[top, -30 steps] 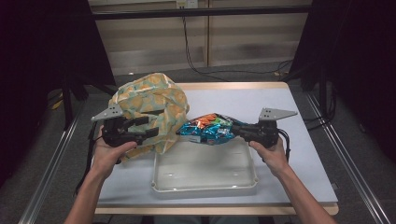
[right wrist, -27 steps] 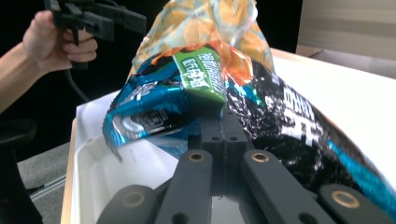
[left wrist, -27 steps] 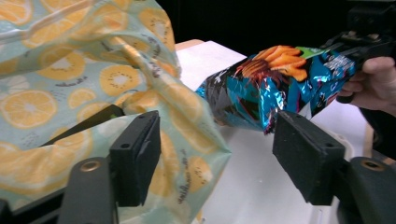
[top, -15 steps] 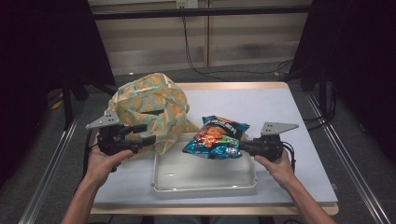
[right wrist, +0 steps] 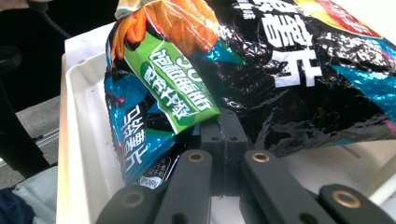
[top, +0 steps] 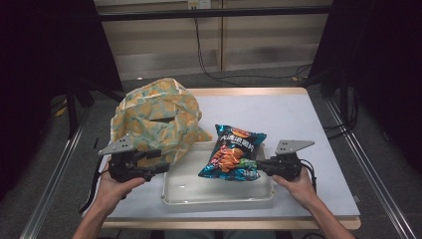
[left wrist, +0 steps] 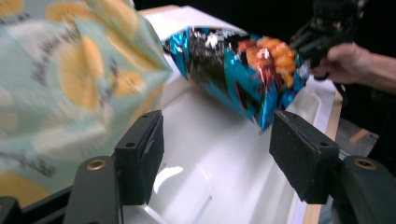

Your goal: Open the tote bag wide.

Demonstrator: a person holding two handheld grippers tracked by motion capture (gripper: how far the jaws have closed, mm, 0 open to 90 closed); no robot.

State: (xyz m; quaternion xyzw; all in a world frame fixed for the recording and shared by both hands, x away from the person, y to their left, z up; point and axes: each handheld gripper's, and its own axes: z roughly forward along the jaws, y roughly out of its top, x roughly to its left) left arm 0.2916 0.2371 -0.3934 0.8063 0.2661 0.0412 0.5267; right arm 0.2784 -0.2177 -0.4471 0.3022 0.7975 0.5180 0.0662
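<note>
Two grippers: my right gripper (top: 260,165) pinches the chip bag (top: 233,153) by its edge above the tray (top: 219,198) to set it in, while my left gripper (top: 160,166), jaws apart and empty, waits beside the cloth bag (top: 157,119).

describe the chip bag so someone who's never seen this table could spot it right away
On the pale table a shallow white plastic tray sits near the front edge. Above it, the right gripper pinches a crinkly foil chip bag. Its glossy blue-and-black foil with orange chips sets it apart from the soft yellow-patterned cloth bag beside it.
</note>
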